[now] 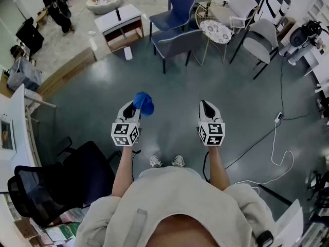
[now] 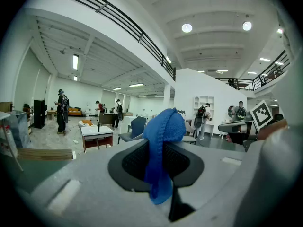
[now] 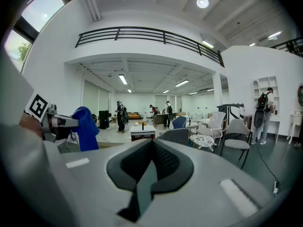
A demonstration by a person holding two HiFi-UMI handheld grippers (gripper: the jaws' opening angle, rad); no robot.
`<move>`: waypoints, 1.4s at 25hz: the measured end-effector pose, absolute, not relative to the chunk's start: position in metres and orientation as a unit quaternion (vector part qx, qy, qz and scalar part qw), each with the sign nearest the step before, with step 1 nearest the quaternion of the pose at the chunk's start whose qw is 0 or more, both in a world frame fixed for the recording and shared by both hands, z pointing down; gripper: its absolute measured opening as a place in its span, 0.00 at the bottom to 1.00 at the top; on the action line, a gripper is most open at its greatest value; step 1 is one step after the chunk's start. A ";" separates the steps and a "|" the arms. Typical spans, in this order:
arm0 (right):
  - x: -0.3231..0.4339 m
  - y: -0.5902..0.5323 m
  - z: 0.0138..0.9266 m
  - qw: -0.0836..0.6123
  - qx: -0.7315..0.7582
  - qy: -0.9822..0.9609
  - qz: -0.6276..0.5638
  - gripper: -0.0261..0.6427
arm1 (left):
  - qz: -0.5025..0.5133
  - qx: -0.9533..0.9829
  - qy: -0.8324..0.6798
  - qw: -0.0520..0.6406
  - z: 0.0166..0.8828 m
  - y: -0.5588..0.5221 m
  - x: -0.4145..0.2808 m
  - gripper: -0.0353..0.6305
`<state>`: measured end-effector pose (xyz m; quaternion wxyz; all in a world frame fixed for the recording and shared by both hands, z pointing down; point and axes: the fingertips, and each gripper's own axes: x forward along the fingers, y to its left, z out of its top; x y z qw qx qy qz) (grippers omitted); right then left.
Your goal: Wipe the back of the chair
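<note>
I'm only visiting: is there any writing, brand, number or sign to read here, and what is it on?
No readable text anywhere.
Cube on the left tool: black-and-white square pattern, no letters.
Cube on the right tool: the same.
Blue cloth in the left tool: no label showing.
Papers beside the black chair: print too small to read.
</note>
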<state>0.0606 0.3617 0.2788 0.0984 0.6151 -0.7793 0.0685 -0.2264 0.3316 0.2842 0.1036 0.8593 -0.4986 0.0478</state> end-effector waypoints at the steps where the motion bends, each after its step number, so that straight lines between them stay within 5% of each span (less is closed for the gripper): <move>1: 0.061 0.360 0.278 0.099 0.615 -0.779 0.068 0.04 | 0.048 0.859 -0.498 0.103 0.283 0.331 -0.225 0.16; 35: 0.145 0.320 0.305 0.097 0.595 -0.794 0.082 0.04 | 0.057 0.863 -0.491 0.108 0.298 0.279 -0.115 0.16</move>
